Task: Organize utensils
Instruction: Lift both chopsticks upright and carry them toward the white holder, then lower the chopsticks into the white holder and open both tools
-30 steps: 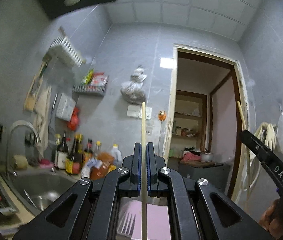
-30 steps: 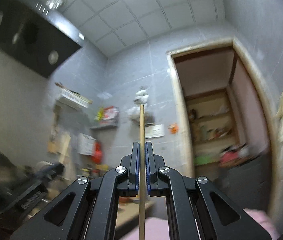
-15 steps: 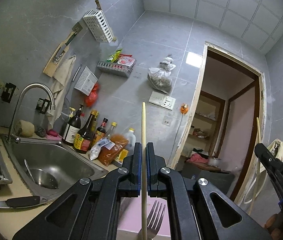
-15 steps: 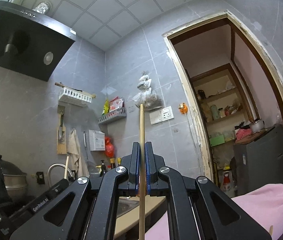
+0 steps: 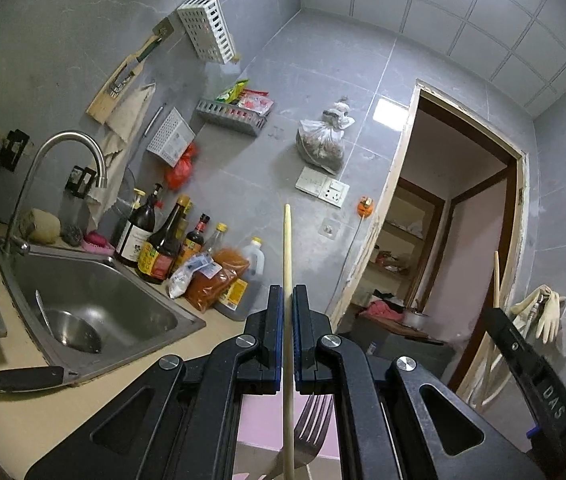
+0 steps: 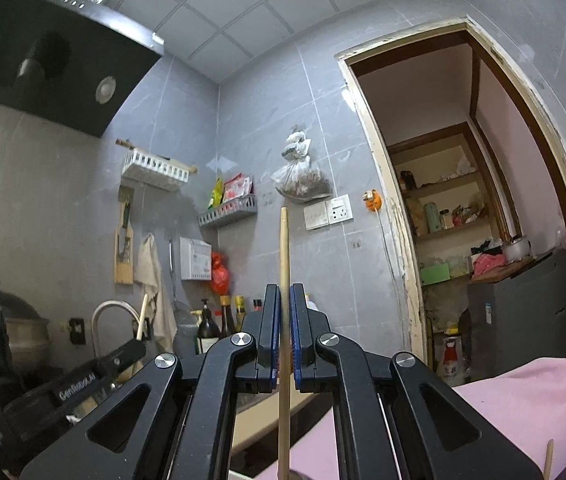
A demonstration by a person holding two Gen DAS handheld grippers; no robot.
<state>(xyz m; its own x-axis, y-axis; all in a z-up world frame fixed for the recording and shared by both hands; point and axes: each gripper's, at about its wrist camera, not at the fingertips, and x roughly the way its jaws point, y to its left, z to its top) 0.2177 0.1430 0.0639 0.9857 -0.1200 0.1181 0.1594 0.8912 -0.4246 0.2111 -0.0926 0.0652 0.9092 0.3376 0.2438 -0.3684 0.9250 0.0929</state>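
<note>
My left gripper [image 5: 287, 300] is shut on a pale wooden chopstick [image 5: 287, 248] that stands upright between its blue pads. My right gripper [image 6: 285, 300] is shut on a second wooden chopstick [image 6: 283, 248], also upright. A steel fork [image 5: 313, 432] lies on a pink cloth [image 5: 255, 420] just below the left gripper. The right gripper also shows at the right edge of the left wrist view [image 5: 531, 368] with its chopstick [image 5: 496, 276]. The left gripper shows at the lower left of the right wrist view [image 6: 83, 376]. Another stick tip [image 6: 549, 460] pokes up at the bottom right.
A steel sink [image 5: 95, 304] with a tap [image 5: 63, 160] holds a bowl [image 5: 75, 332]. Sauce bottles [image 5: 163, 240] and packets stand behind it. A black-handled knife [image 5: 23, 378] lies on the beige counter. A white wall rack [image 5: 207, 28], a range hood [image 6: 43, 56] and an open doorway [image 6: 463, 200] are around.
Both grippers have tilted downward, so the sink, counter and fork come further into view. Each keeps its chopstick clamped.
</note>
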